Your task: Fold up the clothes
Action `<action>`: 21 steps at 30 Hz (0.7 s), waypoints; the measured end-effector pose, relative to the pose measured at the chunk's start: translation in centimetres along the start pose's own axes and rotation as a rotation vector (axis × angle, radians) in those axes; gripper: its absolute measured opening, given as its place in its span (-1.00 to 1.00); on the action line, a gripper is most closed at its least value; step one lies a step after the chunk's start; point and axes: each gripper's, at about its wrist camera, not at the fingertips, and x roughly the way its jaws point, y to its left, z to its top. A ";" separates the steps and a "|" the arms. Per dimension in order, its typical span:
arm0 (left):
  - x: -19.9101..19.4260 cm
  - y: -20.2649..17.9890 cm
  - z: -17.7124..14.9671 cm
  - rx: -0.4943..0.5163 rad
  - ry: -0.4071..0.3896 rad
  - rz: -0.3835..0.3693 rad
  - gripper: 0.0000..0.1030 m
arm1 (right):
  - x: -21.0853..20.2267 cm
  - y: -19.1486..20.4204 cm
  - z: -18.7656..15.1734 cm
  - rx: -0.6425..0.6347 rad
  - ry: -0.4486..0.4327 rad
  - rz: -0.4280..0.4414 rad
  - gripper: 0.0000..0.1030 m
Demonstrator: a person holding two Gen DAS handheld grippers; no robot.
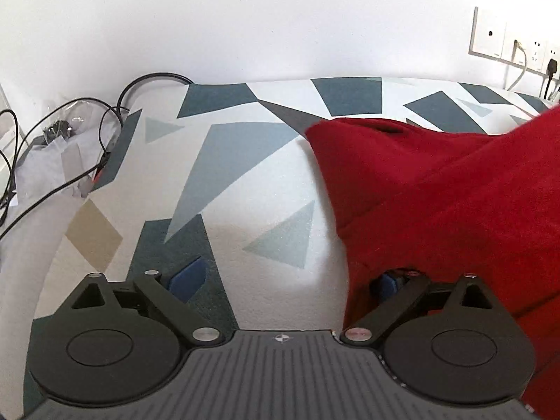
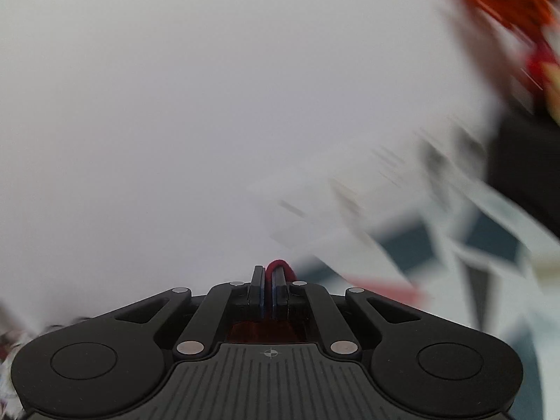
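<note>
A red garment (image 1: 437,192) lies partly lifted on the patterned tablecloth (image 1: 245,182) at the right of the left wrist view. My left gripper (image 1: 287,280) is open wide; its right finger is under the garment's edge and its left finger (image 1: 187,276) lies on the cloth. In the right wrist view my right gripper (image 2: 268,280) is shut on a fold of the red garment (image 2: 278,266), raised and facing a white wall. That view is blurred by motion.
Black cables (image 1: 105,119) and clear plastic bags (image 1: 52,161) lie at the table's far left. Wall sockets (image 1: 511,42) with plugged cords are at the far right. A blurred red-orange object (image 2: 507,3) shows at the upper right of the right wrist view.
</note>
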 end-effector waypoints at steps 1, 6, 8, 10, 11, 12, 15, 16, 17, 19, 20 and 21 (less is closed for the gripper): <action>0.0 -0.1 0.1 0.007 -0.004 0.009 0.89 | 0.2 -1.8 -0.9 0.036 0.029 -0.038 -0.94; -0.1 0.4 0.1 -0.005 -0.016 0.018 0.89 | 0.2 -4.2 -3.8 0.138 0.041 -0.059 -0.94; 0.2 0.7 0.1 -0.013 0.002 0.006 0.89 | 0.2 -4.2 -3.8 0.115 0.026 -0.058 -0.85; -0.1 0.6 0.1 -0.002 -0.003 -0.003 0.89 | 1.1 -5.4 -4.2 0.158 0.100 -0.110 -0.45; -0.3 0.5 0.1 0.008 -0.004 -0.008 0.89 | 1.3 -6.3 -4.5 0.203 0.129 -0.140 -0.43; -0.5 0.4 0.1 0.019 -0.009 -0.013 0.89 | 1.1 -7.0 -4.9 0.241 0.134 -0.146 -0.43; -1.5 0.1 -0.1 0.072 -0.050 -0.032 0.89 | -0.1 -8.8 -6.1 0.313 0.115 -0.143 -0.40; -1.8 0.0 -0.2 0.085 -0.069 -0.041 0.88 | -0.4 -9.1 -6.5 0.318 0.119 -0.145 -0.40; -2.1 -0.1 -0.3 0.099 -0.087 -0.050 0.88 | -0.7 -9.2 -7.0 0.316 0.131 -0.143 -0.40; -2.5 -0.2 -0.5 0.120 -0.115 -0.072 0.83 | -0.8 -8.9 -8.0 0.288 0.169 -0.135 -0.41; -2.6 -0.3 -0.6 0.129 -0.123 -0.081 0.76 | -1.0 -8.4 -8.6 0.262 0.184 -0.131 -0.41; -2.6 -0.5 -0.6 0.136 -0.125 -0.088 0.66 | -1.3 -7.8 -9.0 0.234 0.187 -0.127 -0.40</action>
